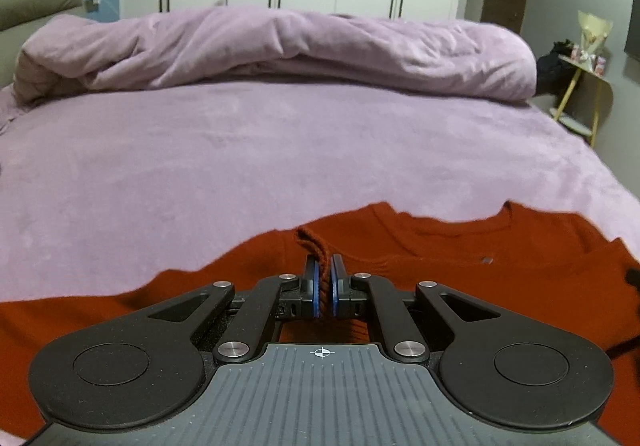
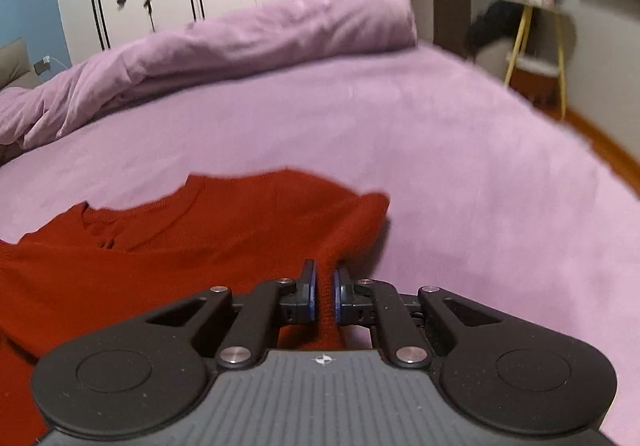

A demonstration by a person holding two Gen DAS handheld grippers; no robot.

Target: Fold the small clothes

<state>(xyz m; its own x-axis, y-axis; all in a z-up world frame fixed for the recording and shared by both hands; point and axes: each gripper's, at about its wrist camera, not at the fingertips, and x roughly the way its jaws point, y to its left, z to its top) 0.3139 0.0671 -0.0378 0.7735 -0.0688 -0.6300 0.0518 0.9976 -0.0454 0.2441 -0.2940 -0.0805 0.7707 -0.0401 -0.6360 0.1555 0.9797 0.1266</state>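
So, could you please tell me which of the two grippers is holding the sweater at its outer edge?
The right gripper: it pinches the red sweater beside bare purple sheet. The left gripper grips a pinched-up fold with sweater on both sides.

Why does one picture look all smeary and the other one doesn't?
Right wrist view: the bed edge and yellow-legged side table smear with motion blur. Left wrist view: the red sweater and rolled duvet look sharper, though the fisheye bends the edges.
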